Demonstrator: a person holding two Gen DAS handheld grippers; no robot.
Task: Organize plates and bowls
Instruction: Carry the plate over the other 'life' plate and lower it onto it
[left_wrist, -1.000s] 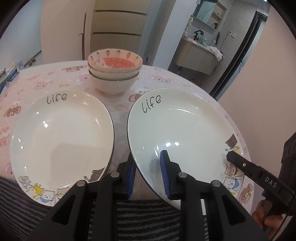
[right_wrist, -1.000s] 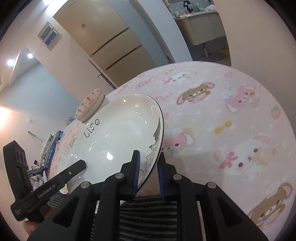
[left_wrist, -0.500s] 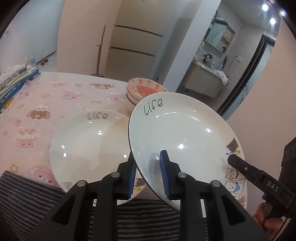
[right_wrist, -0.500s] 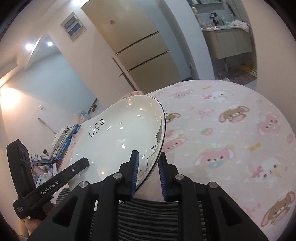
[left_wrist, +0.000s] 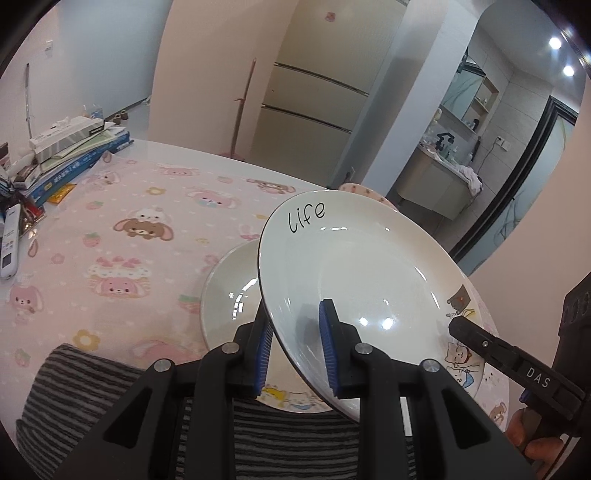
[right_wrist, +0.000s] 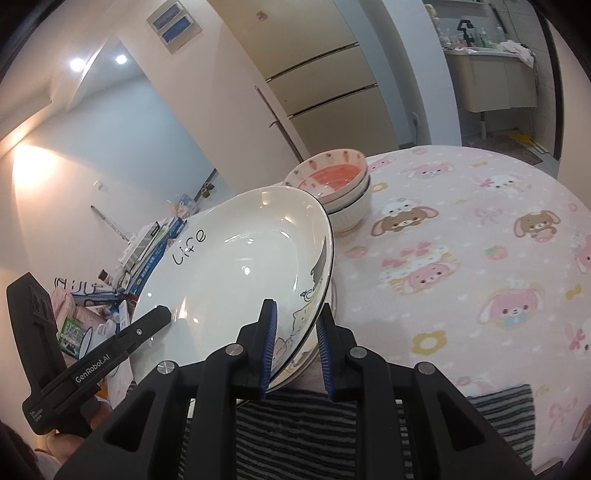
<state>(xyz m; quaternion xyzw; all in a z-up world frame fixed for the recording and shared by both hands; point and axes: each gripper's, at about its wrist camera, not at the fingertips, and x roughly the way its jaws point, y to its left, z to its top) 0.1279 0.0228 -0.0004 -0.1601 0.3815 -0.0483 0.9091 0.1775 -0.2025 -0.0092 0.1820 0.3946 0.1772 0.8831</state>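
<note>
- Left wrist view, nearest first: my left claw (left_wrist: 295, 347) is clamped on the near rim of the lifted plate (left_wrist: 362, 280), one blue pad under the rim and one on the glazed inner face. The jaws stand narrow because the rim is thin.
- At the lifted plate's right edge my right claw (left_wrist: 458, 326) pinches the rim by the cartoon animals. In the right wrist view that same claw (right_wrist: 295, 343) shows one pad inside the plate (right_wrist: 240, 266) and one outside, shut on it.
- I judge the lifted plate to be glazed ceramic: stiff, fairly heavy for a thin-rim pinch, slick under the pads and quick to chip. Holding it at two separated rim points keeps it from swinging. The rim is the only part my jaws can span.
- The lifted plate hangs tilted, with its "Life" side raised away from me, clear of the worktop (left_wrist: 122, 236).
- Just beneath the lifted plate lies the second plate (left_wrist: 232, 291), flat on the worktop and partly covered by it. Glaze on glaze will slide and clink, so I judge a level, gentle lowering is wanted.
- Beyond the lifted plate stands the stack of bowls (right_wrist: 332, 188), close behind its far rim and apart from it. Their rims look just as brittle.
</note>
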